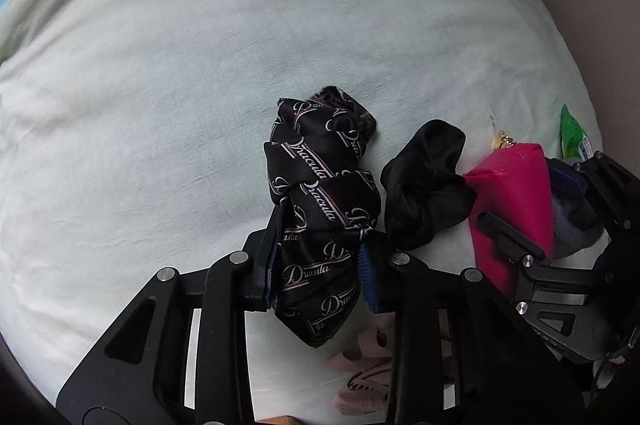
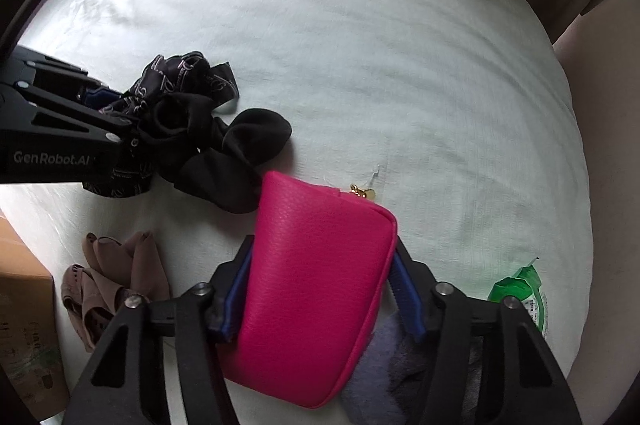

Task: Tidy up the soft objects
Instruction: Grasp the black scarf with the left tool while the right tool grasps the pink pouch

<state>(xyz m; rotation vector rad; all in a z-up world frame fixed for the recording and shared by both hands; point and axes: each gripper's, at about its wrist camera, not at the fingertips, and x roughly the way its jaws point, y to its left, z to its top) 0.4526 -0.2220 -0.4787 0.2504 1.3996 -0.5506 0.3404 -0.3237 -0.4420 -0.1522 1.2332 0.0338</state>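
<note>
Both grippers point steeply down at the pale green bedsheet [image 2: 400,65], side by side. The right gripper [image 2: 320,289] is pinched on a hot-pink zip pouch [image 2: 316,277], whose long axis runs away from the camera, with the gold zipper pull [image 2: 362,192] at its far end. The left gripper [image 1: 320,261] is clamped on a black printed scarf [image 1: 320,193] (lettered "Dracula"), which stretches lengthwise away from the fingers, with a black scrunchie [image 1: 424,185] lying between scarf and pouch and touching both.

Left tongs [image 1: 320,265] clamped, right tongs [image 2: 320,289] clamped — both pointing steeply down
</note>
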